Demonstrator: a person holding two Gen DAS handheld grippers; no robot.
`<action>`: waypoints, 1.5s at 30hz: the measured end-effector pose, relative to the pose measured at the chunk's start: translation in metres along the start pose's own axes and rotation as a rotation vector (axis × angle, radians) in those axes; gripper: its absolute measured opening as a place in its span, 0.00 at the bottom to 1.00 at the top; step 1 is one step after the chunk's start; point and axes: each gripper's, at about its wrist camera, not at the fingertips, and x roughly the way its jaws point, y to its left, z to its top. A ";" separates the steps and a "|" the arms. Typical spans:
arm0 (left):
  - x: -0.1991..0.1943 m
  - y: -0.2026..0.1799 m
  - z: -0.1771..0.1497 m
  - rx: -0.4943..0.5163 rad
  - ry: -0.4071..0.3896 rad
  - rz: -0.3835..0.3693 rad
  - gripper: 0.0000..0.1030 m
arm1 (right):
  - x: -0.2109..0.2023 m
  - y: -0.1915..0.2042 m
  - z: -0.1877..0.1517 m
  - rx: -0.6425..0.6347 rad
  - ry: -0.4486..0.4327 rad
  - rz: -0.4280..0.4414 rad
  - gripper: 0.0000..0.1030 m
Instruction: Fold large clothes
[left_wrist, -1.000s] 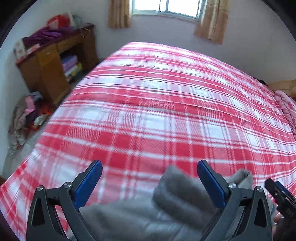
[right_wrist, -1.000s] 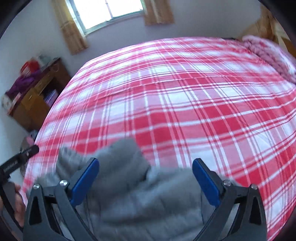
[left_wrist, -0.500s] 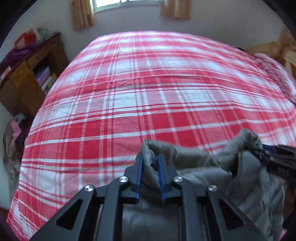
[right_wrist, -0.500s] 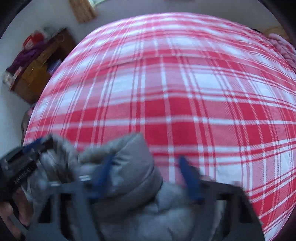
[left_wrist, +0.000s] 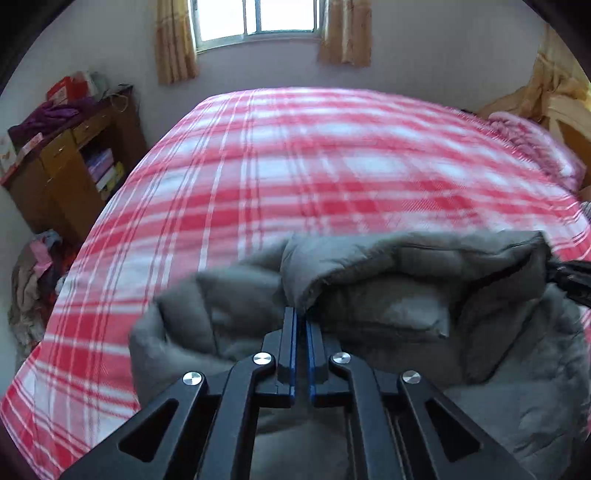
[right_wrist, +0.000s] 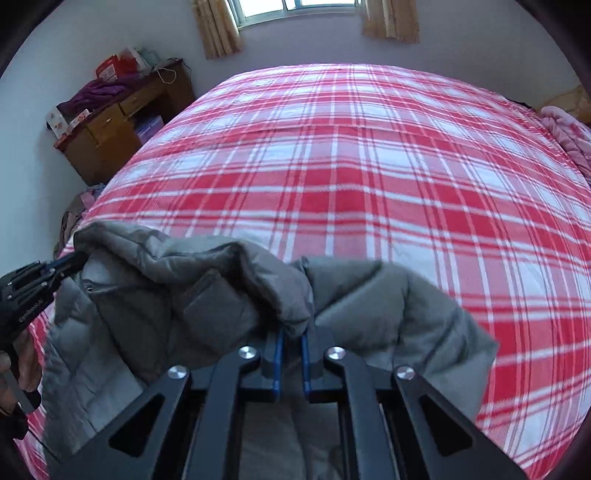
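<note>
Both claws, spread wide a second ago, now clench the grey padded jacket (right_wrist: 236, 302): left gripper (left_wrist: 301, 321) and right gripper (right_wrist: 291, 336) hold its edge above the plaid bed (right_wrist: 369, 166); folding has barely begun.

Soft daylight enters through the blown-out window (left_wrist: 258, 16); the room is evenly lit, shadows faint; the left view is motion-blurred; fisheye bends both, with dark corners.
</note>
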 end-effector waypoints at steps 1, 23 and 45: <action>0.007 0.000 -0.006 -0.003 0.011 0.014 0.03 | 0.003 0.000 -0.005 -0.004 -0.004 -0.016 0.09; -0.062 0.013 0.084 -0.140 -0.234 0.112 0.99 | -0.052 -0.020 -0.022 -0.070 -0.067 -0.133 0.57; 0.042 -0.025 0.013 -0.032 -0.006 0.057 0.45 | 0.036 0.034 -0.010 -0.043 -0.058 -0.011 0.53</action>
